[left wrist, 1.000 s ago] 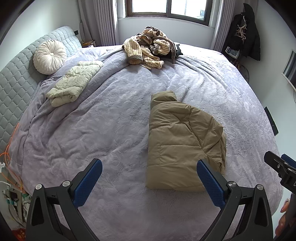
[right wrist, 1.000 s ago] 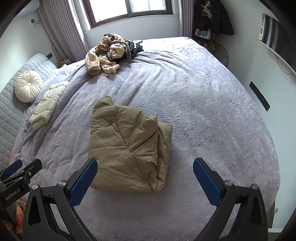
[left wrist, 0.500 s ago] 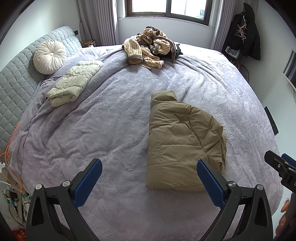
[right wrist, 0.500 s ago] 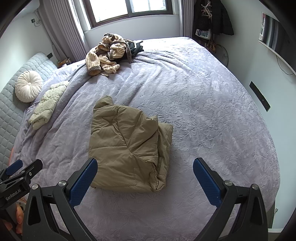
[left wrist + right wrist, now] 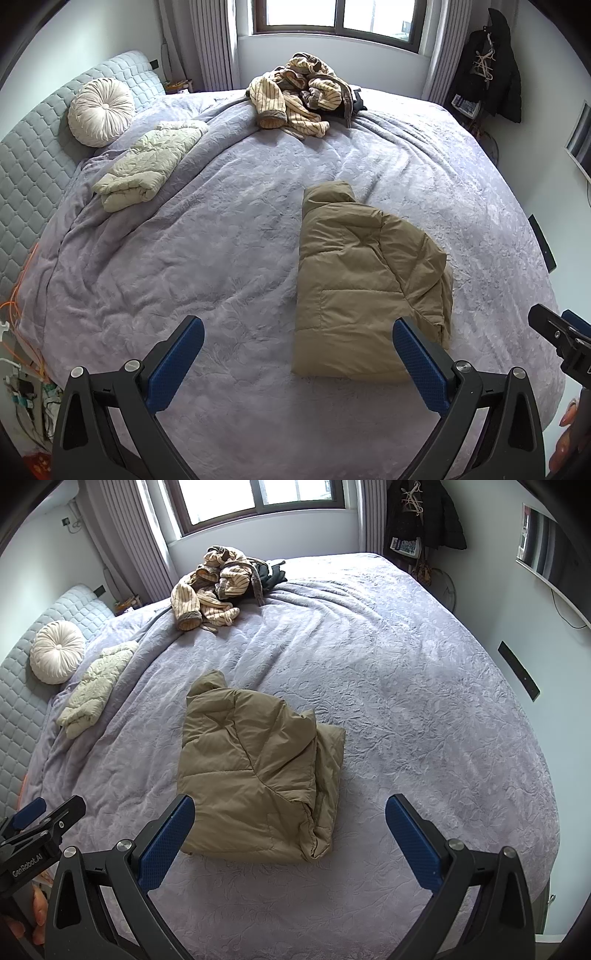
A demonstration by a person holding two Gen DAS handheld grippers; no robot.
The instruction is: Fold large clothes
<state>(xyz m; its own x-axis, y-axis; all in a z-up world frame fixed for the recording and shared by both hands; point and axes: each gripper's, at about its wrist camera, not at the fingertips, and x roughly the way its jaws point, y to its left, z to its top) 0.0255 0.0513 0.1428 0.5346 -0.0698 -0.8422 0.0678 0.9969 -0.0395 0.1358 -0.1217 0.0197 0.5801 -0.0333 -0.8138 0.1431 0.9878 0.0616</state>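
A tan puffer jacket [image 5: 354, 280] lies folded on the lavender bedspread [image 5: 207, 266], collar toward the window; in the right wrist view the jacket [image 5: 255, 771] shows its layered edge at the right. My left gripper [image 5: 295, 354] hangs open above the bed's near edge, its right finger over the jacket's near right corner. My right gripper [image 5: 291, 834] is open too, held above the jacket's near edge with nothing between its fingers. Each gripper also shows at the border of the other's view.
A folded pale green quilted garment [image 5: 147, 170] lies near the headboard beside a round cream cushion [image 5: 99, 110]. A heap of striped clothes [image 5: 299, 96] sits at the far side under the window. Dark coats [image 5: 487, 62] hang at the back right wall. Orange cables [image 5: 18, 295] run beside the bed.
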